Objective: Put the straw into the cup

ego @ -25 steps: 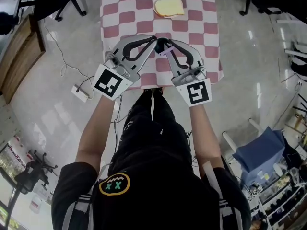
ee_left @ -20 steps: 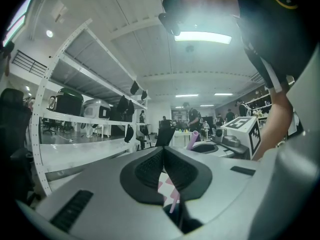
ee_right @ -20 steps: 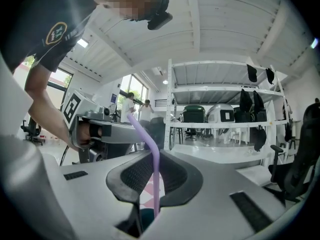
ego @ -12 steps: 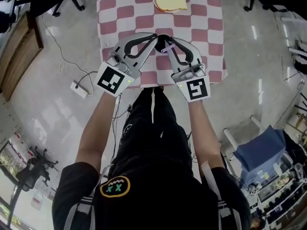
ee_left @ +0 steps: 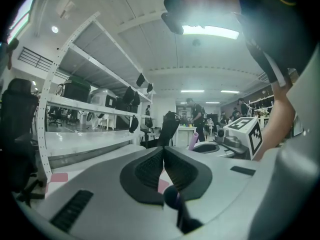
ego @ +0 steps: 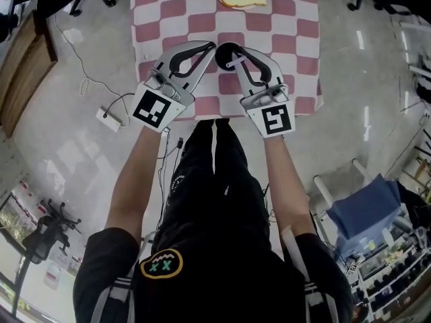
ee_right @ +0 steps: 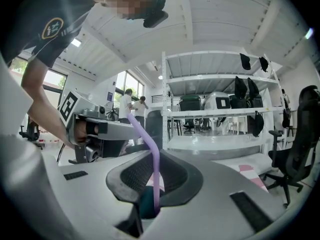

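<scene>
Right gripper view: your right gripper (ee_right: 156, 159) clamps the purple straw (ee_right: 155, 170), left gripper (ee_left: 163, 151) shut; lowering askew could tip the dark cup (ego: 225, 54).

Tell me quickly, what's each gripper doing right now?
Left gripper: tongs closed, nothing between them.
Right gripper: tongs closed on the purple straw.
</scene>
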{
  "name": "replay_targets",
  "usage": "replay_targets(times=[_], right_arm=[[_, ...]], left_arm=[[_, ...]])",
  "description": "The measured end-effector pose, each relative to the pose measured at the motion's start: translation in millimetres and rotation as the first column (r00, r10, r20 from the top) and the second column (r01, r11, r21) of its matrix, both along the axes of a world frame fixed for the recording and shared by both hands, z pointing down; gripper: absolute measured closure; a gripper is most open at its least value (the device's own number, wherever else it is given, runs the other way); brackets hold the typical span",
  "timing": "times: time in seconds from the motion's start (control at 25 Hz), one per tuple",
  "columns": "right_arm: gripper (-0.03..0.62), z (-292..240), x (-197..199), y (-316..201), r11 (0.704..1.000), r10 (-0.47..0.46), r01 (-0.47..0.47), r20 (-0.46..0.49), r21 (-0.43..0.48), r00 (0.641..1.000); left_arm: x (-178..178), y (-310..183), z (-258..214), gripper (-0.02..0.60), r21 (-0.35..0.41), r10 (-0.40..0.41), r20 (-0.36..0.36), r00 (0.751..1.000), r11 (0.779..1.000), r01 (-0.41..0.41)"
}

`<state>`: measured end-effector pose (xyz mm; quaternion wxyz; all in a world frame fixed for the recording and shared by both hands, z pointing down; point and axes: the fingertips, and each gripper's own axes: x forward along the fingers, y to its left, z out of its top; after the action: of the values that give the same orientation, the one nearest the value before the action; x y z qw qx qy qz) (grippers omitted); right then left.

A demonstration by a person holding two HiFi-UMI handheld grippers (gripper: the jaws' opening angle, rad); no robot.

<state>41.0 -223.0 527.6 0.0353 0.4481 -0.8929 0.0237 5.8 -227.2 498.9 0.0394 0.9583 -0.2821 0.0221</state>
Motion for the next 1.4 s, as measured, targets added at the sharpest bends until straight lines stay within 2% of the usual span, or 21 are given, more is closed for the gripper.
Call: replay_targets(times=[0.92, 1.4], right_arm=[[0.534, 32, 3, -6, 1.0, 0.015, -0.015, -0.021, -0.001, 1.0], [0.517, 3, 5, -3, 0.999, 0.015, -0.014, -0.029, 0.034, 0.999]], left_arm=[[9, -1, 29, 0.561, -0.003, -0.016, 0.03, 0.999, 1.0, 0.016], [8, -2, 6, 0.561, 0.029, -0.034, 0.049, 0.998, 0.999, 0.032]])
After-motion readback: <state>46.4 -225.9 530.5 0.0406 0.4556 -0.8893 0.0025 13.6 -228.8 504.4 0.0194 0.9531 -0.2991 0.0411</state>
